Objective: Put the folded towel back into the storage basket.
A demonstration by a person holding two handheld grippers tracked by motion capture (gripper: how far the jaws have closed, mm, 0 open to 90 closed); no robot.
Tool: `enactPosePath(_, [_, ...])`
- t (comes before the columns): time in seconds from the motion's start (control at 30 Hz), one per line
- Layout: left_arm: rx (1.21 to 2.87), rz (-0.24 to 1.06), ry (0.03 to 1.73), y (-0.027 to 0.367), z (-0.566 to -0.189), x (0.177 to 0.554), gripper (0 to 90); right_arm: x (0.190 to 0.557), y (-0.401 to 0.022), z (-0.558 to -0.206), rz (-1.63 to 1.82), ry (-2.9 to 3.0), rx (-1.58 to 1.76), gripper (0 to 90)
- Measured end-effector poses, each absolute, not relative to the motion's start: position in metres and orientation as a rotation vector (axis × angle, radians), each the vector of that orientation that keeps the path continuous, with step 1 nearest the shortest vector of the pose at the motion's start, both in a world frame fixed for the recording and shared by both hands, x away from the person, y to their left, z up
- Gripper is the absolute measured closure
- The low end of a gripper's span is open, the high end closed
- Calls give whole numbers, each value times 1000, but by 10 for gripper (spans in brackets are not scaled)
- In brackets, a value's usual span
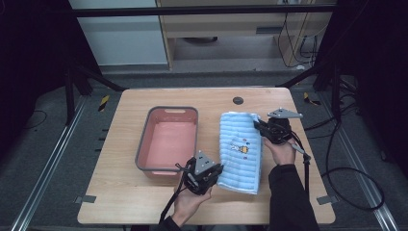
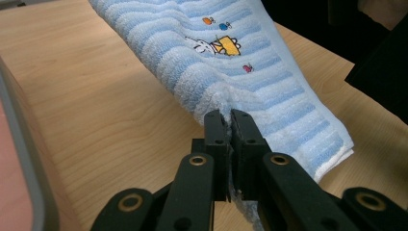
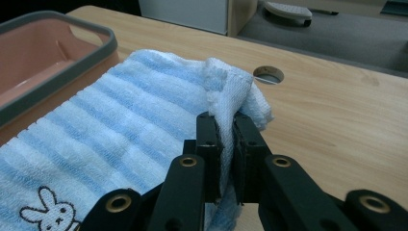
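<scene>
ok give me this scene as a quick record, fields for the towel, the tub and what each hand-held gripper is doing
towel: blue striped towel, folded, lying on the wooden table, right of the tub
tub: pink tub with grey rim, empty
left hand-held gripper: shut on the towel's near corner, on the tub's side
right hand-held gripper: shut on the towel's far corner
table hole: round cable hole beyond the towel

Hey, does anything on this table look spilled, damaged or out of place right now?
Nothing stands out. The blue striped towel lies folded on the table beside the pink bin, with the left gripper shut on its near edge and the right gripper shut on a far corner. No spill or damage shows, and the bin looks empty.
</scene>
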State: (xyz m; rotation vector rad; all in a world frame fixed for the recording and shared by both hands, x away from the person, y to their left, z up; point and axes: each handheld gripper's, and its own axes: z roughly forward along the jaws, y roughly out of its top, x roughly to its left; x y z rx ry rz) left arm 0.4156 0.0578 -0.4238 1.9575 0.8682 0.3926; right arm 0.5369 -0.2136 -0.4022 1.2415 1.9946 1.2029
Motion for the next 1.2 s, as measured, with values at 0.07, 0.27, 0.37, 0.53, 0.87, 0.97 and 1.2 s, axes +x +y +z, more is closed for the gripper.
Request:
enactPosePath(0.07, [1951, 391, 869, 60, -419, 415, 862, 536, -212, -398, 1206, 1990, 1230, 833])
enactPosePath(0.27, [1946, 400, 866, 68, -405, 416, 862, 533, -204, -384, 1238, 1975, 1204, 833])
enactPosePath(0.37, [1937, 399, 861, 71, -400, 416, 863, 533, -200, -376, 1244, 1974, 1190, 833])
enactPosePath(0.53, [1929, 415, 852, 77, -391, 417, 862, 533, -191, -360, 1236, 1972, 1153, 833])
enactPosePath(0.87, [1903, 440, 848, 89, -374, 418, 862, 533, -179, -339, 1244, 1958, 1123, 833])
enactPosePath(0.97, [1892, 449, 849, 92, -370, 418, 863, 533, -175, -334, 1248, 1960, 1111, 833])
enactPosePath(1.2, [1869, 477, 852, 102, -361, 418, 863, 533, -164, -321, 1262, 1947, 1086, 833])
